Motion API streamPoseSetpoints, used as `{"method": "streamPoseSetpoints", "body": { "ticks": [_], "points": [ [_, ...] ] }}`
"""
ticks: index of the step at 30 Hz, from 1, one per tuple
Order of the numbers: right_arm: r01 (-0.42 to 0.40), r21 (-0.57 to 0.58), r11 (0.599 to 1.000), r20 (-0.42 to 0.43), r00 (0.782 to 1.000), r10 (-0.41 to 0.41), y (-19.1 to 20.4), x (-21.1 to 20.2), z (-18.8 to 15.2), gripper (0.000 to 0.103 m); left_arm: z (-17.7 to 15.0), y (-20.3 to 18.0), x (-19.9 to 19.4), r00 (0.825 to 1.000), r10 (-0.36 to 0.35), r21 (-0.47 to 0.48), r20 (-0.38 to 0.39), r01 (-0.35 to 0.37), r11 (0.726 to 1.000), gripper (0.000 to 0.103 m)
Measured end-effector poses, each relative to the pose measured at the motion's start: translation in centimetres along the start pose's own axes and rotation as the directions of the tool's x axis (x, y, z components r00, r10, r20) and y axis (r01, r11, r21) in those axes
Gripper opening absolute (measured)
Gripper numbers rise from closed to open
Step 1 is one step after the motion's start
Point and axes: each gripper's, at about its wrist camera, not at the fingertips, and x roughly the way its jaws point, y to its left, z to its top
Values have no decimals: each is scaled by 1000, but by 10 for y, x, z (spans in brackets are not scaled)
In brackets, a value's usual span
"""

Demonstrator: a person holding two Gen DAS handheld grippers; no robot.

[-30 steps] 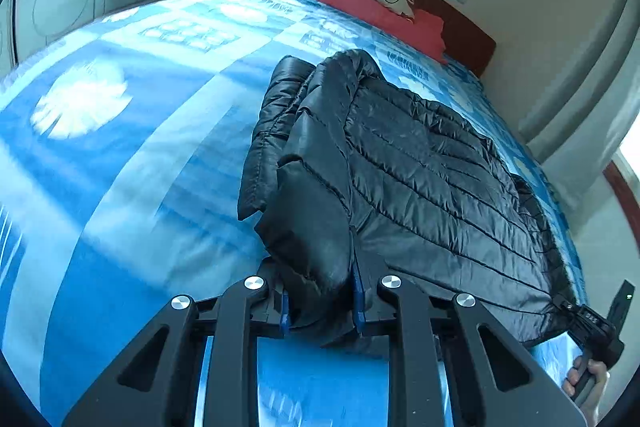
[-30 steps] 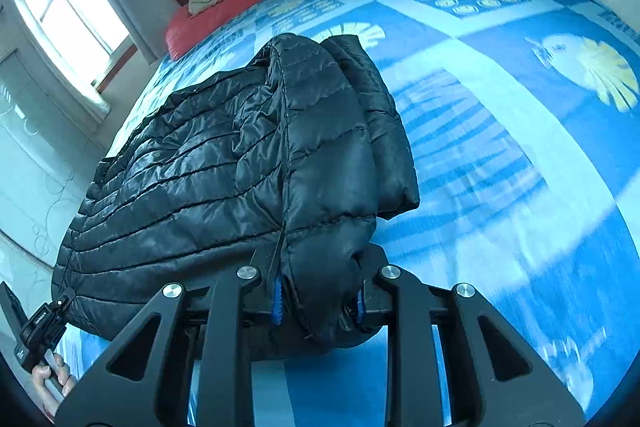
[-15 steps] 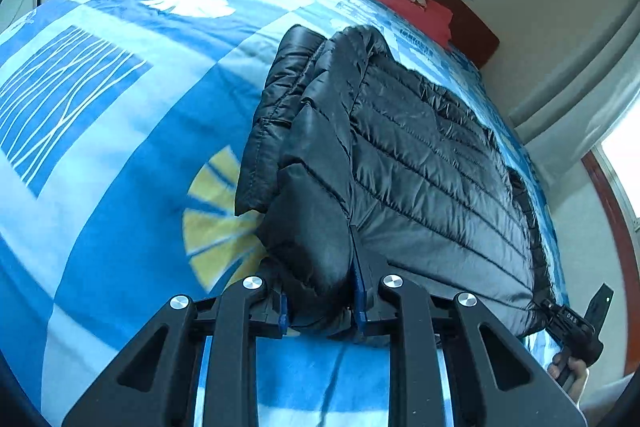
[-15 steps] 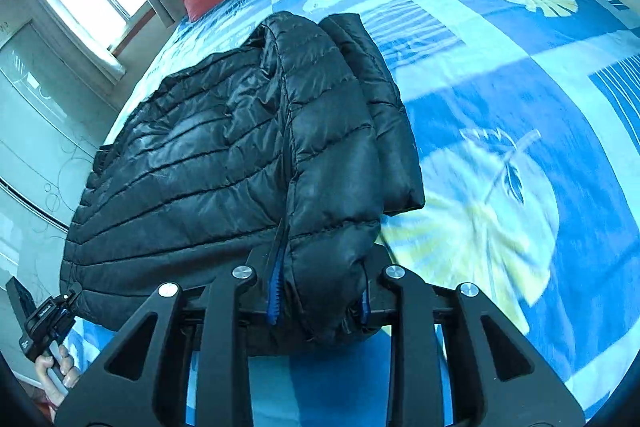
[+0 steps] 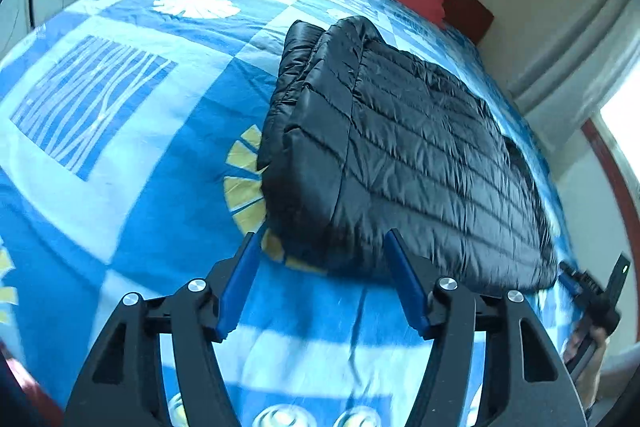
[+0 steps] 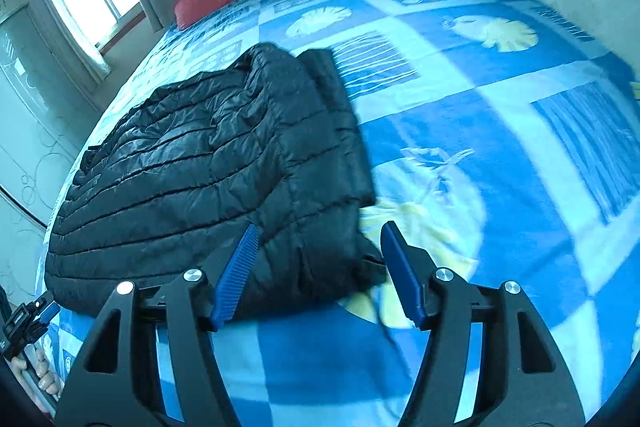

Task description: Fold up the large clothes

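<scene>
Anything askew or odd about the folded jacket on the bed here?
Nothing damaged. The black puffer jacket lies folded on the blue bedspread, but one sleeve pokes out along the fold instead of being tucked flush.

No text, label, brand, number or sign is legible anywhere in either view.

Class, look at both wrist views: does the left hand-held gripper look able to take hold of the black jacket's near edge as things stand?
Probably yes. The left hand-held gripper has its jaws opening just short of the black jacket, whose near edge lies on the bedspread with nothing between.
</scene>
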Motion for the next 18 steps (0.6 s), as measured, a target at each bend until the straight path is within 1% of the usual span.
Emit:
{"method": "streamPoseSetpoints", "body": {
  "ticks": [2, 4, 5, 6, 7, 8, 9, 11, 13, 15, 18],
  "points": [
    [28, -14, 1000, 14, 1000, -28, -1, -11, -1, 64, -2, -1, -10, 1000, 13, 36, 11, -14, 999, 65],
    [55, -26, 998, 35, 998, -54, 3, -20, -1, 62, 1, -1, -20, 999, 36, 58, 23, -38, 998, 70],
    [51, -26, 998, 41, 998, -50, 6, -22, -1, 56, 4, -1, -23, 999, 41, 62, 30, -43, 997, 71],
    [39, -28, 999, 38, 999, -37, 11, -23, 1, 44, 9, -1, -26, 998, 47, 69, 40, -50, 996, 71],
    [22, -34, 999, 34, 999, -20, 18, -21, 2, 39, 13, -1, -26, 997, 54, 74, 49, -58, 996, 71],
    [13, -39, 999, 32, 999, -12, 24, -19, 4, 32, 20, -1, -26, 996, 66, 80, 60, -71, 994, 72],
    [-4, -53, 999, 23, 1000, 6, 34, -13, 5, 30, 25, 0, -25, 996, 72, 82, 62, -77, 994, 72],
    [-49, -75, 996, -2, 999, 50, 57, -1, 8, 29, 42, -2, -17, 996, 65, 94, 63, -71, 993, 72],
    [-102, -106, 989, -36, 994, 99, 87, 16, 10, 29, 58, -3, -5, 995, 83, 107, 54, -88, 990, 72],
    [-142, -139, 980, -64, 989, 134, 116, 32, 15, 28, 69, -2, 5, 996, 81, 110, 37, -85, 990, 72],
    [-174, -182, 968, -82, 983, 161, 154, 53, 24, 27, 89, -3, 25, 994, 108, 133, 13, -109, 985, 72]
  ]
}}
